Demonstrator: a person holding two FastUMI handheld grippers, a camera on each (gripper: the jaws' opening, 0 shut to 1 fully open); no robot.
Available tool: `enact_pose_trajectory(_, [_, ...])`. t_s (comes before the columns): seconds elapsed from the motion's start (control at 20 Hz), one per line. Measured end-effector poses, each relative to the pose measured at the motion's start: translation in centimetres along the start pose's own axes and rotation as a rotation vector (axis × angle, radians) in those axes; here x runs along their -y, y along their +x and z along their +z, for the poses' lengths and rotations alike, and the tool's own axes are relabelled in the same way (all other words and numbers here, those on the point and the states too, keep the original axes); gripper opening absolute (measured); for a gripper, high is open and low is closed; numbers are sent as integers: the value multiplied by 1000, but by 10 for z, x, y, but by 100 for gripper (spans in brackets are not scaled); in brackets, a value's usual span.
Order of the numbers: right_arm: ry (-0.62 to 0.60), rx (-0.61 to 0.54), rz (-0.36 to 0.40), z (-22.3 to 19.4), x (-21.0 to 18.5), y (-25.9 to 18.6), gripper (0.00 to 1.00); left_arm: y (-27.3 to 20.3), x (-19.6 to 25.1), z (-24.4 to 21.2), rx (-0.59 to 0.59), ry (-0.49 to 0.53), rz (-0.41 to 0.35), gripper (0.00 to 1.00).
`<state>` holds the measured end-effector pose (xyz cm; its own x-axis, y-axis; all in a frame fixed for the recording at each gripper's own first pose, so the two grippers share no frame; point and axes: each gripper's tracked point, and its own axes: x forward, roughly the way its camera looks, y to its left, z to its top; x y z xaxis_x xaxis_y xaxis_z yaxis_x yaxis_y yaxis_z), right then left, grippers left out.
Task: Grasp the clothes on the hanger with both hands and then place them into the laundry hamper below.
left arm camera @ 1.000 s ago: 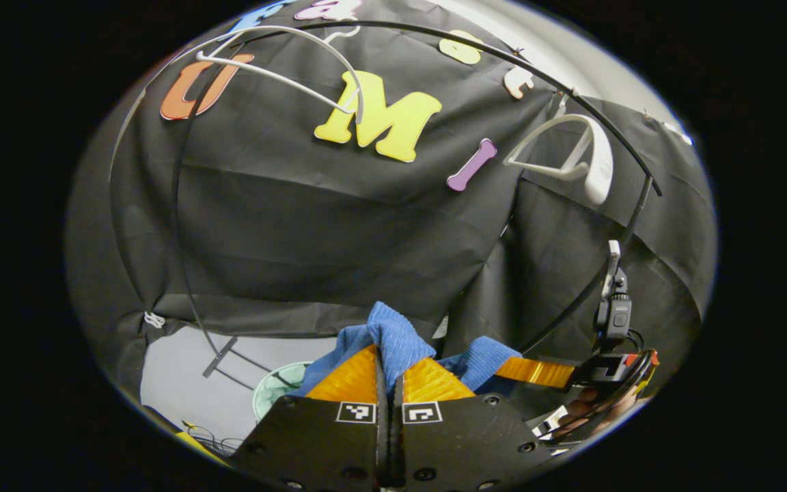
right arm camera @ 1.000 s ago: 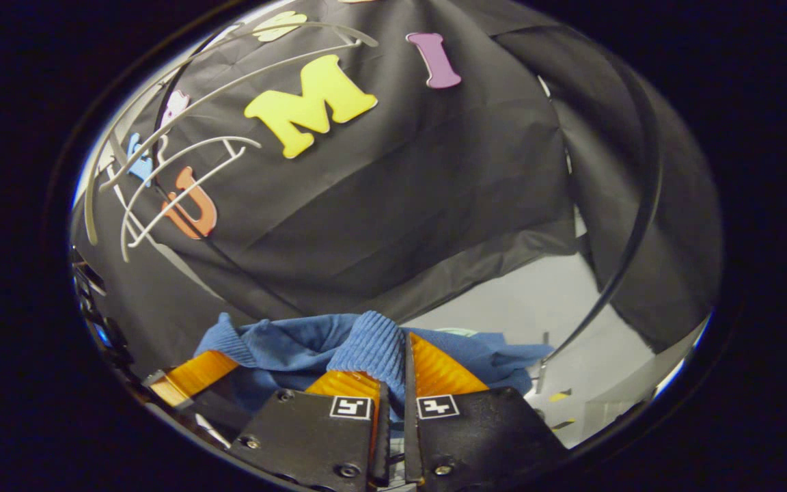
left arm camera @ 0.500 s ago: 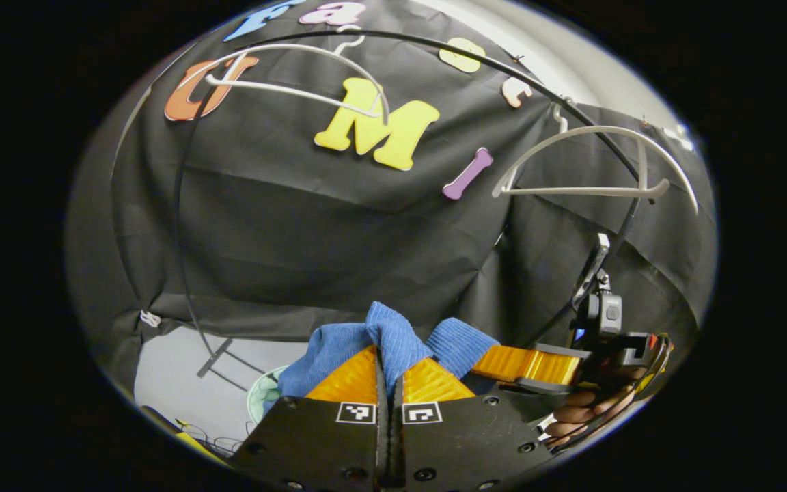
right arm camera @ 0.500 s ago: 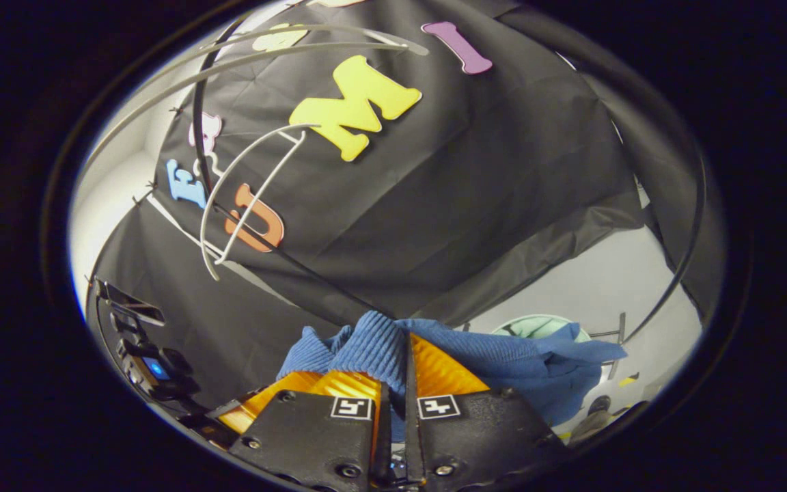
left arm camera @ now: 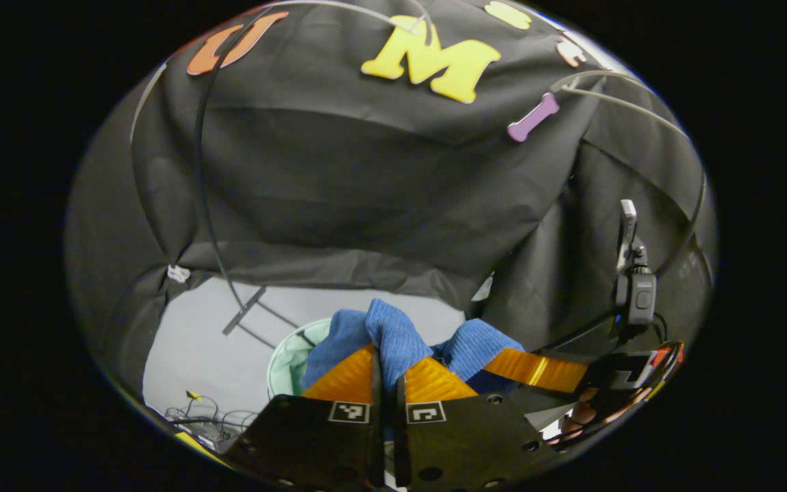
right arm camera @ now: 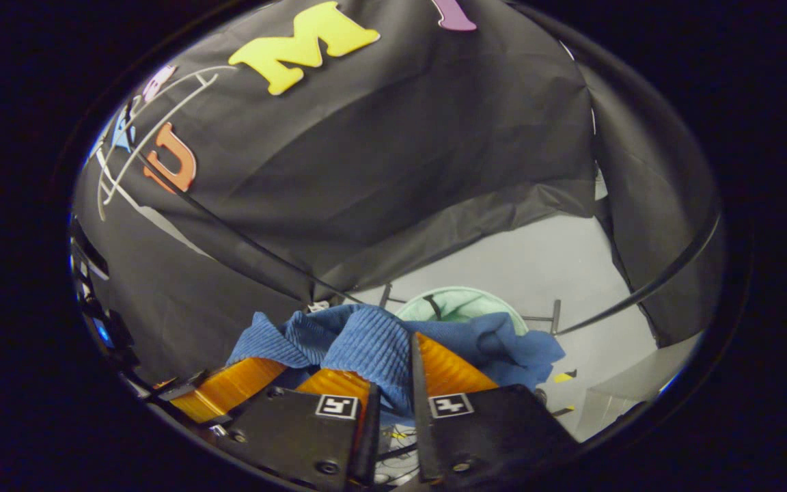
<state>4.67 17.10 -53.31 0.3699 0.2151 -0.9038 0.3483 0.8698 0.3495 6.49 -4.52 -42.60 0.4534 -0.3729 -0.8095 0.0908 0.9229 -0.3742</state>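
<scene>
In the left gripper view, the left gripper point(left arm camera: 387, 369) has its two fingers drawn almost together on a fold of a blue ribbed knit garment point(left arm camera: 393, 338), which bulges up between them. To the right in the same view, the right gripper point(left arm camera: 537, 369) reaches in sideways, held by a hand point(left arm camera: 588, 413), with a bunch of the same blue cloth at its tip. In the right gripper view, the right gripper point(right arm camera: 393, 376) likewise pinches a thick ridge of the blue garment point(right arm camera: 373, 342) between its nearly closed fingers, and the cloth spreads left and right of the grip. The left gripper point(right arm camera: 229, 389) shows at lower left there, touching the cloth. Beyond and below the garment sits a pale green laundry hamper point(right arm camera: 462, 304) on the light floor point(right arm camera: 544, 273), its round rim partly covered by the hanging cloth. White hangers point(right arm camera: 154, 130) hang on a thin dark rail point(left arm camera: 200, 171) by the wall.
</scene>
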Motion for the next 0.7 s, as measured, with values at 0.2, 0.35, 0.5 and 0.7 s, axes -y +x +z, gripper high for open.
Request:
enact_pose_trajectory(0.2, [-66, -27, -82, -8, 17, 7, 69, 10, -8, -22, -127, -63, 50, 42])
enact_pose_trajectory(0.35, [-58, -23, -102, -11, 31, -6, 80, 4, -14, -25, -127, -40, 71, 97])
enact_pose_trajectory(0.5, [-21, -15, -118, -15, 49, -26, 81, -2, -13, -20, -124, -15, 78, 95])
enact_pose_trajectory(0.7, [-34, 57, -153, -19, 74, -78, 81, -31, -5, -8, -80, -2, 71, 95])
